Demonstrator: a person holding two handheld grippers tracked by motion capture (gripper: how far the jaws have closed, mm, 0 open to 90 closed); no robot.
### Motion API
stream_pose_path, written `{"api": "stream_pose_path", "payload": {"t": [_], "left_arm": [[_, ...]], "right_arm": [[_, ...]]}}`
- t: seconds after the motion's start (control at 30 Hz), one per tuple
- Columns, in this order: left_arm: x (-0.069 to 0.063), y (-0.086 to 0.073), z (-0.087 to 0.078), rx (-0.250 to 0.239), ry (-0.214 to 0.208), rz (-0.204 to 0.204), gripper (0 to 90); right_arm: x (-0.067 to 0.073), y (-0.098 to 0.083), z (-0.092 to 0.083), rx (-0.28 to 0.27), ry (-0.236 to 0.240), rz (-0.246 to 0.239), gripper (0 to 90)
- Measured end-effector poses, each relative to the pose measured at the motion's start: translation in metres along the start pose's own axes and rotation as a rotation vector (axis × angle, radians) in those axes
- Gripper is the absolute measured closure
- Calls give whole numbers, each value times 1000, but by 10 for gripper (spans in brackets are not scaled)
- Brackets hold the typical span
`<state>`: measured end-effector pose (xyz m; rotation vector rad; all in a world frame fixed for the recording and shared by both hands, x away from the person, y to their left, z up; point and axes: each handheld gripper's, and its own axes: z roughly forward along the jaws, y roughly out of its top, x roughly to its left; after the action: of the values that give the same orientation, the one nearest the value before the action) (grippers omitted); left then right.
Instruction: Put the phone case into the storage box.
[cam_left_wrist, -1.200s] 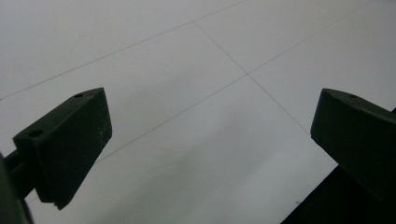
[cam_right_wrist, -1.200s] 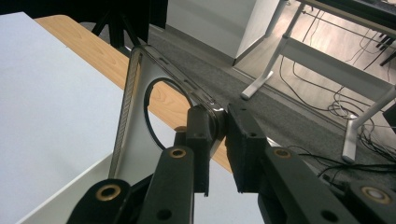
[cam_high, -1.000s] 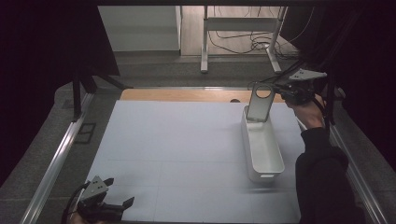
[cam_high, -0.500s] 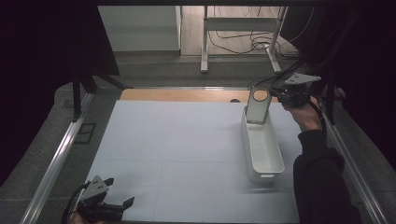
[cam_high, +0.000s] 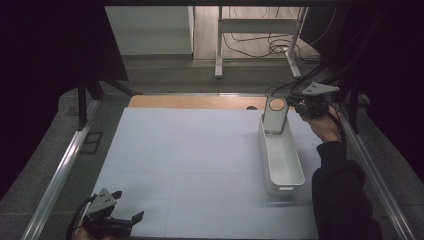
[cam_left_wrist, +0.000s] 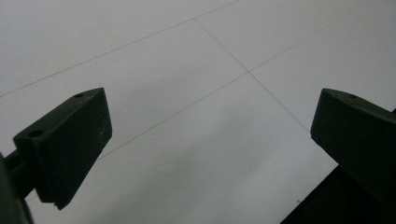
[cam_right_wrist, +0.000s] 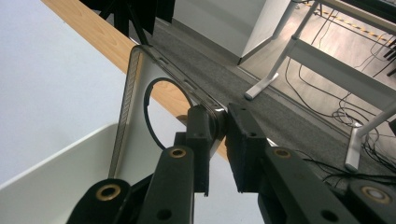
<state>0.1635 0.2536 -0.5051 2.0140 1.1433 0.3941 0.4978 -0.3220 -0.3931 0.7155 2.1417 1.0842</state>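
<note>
White bin (cam_high: 280, 160), one; probably one clear case (cam_right_wrist: 140, 107) in right claw (cam_right_wrist: 219, 126).

- The high view looks forward and down from above the near edge of the white table (cam_high: 190, 150), taking in the whole top and the floor beyond.
- The left gripper view sits close above the table (cam_left_wrist: 196, 107) at its near left corner, aimed along the surface.
- The right gripper view looks from the table's far right side, close behind the flat grey case (cam_right_wrist: 140, 107), toward the desk legs (cam_right_wrist: 280, 51) beyond.
- High and right gripper views share the case (cam_high: 275, 116), the white bin (cam_high: 281, 157) and the desk legs (cam_high: 219, 45).
</note>
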Motion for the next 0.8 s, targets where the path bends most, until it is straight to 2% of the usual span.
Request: {"api": "stream_pose_path", "payload": {"t": [0.33, 0.67, 0.8], "left_arm": [[0, 0, 0, 2, -1, 2, 0], [-1, 0, 0, 2, -4, 2, 0], [-1, 0, 0, 3, -4, 4, 0]], "right_arm": [[3, -2, 6, -1, -5, -12, 790], [5, -5, 12, 7, -43, -5, 776], [6, -4, 14, 12, -60, -6, 735]]}}
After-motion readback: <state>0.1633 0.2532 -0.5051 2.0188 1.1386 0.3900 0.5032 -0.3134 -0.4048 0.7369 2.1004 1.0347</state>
